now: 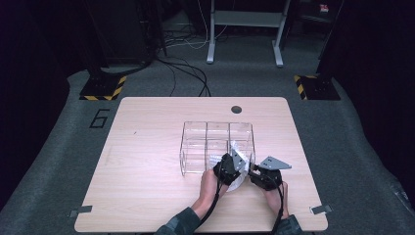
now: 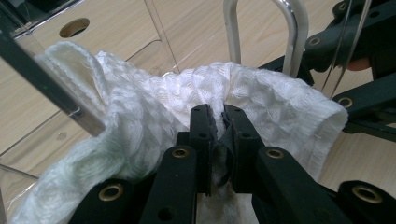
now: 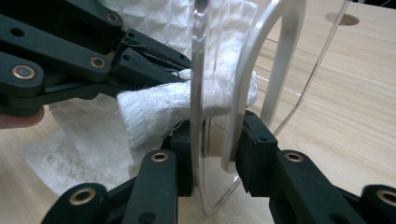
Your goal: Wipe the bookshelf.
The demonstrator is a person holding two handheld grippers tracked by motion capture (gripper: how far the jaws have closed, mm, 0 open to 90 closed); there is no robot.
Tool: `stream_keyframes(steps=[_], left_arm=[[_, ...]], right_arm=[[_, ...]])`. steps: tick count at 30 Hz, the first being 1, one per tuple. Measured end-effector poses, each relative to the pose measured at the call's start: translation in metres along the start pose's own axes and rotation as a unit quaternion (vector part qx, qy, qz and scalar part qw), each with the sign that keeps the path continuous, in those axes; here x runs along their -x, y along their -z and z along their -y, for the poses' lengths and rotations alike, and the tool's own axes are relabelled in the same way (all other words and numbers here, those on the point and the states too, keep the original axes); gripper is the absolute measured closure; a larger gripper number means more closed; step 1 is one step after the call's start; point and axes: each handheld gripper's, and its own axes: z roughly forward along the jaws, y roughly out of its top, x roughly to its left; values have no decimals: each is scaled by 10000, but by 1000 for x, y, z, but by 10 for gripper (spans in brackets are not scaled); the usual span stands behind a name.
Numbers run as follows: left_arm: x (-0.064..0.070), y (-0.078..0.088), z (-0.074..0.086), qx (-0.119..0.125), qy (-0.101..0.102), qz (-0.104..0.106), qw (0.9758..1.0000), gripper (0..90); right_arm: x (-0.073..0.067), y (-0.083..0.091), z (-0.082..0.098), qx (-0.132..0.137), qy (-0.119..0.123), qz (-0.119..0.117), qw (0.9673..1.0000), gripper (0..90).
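A clear acrylic organizer (image 1: 195, 123) with several compartments stands on the wooden table. At its near right corner my left gripper (image 1: 234, 164) is shut on a white waffle-weave cloth (image 2: 154, 102), with the jaws pinching a fold (image 2: 219, 114). The cloth (image 3: 154, 105) drapes over the organizer's wall, and part of it lies on the table (image 1: 238, 182). Beside it, my right gripper (image 3: 217, 135) has its pads against both sides of the clear wall (image 3: 200, 70) and its rounded edge. The cloth sits just behind that wall.
The table (image 1: 147, 186) has a round cable hole (image 1: 236, 109) at the back. Both grippers sit close together by the organizer's right corner. The right gripper's links (image 2: 364, 70) lie just right of the cloth. Cables and stand legs are on the floor behind.
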Motion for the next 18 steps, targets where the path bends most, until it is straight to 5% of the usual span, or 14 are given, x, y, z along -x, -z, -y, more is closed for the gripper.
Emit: stream_keyframes(steps=[4,18], left_arm=[[1,-1,1,-38,41,-2,10000,825],[6,-13,11,-295,-74,0,9995,826]], right_arm=[[2,5,2,18,12,5,10000,649],[2,10,10,94,45,61,9999,668]])
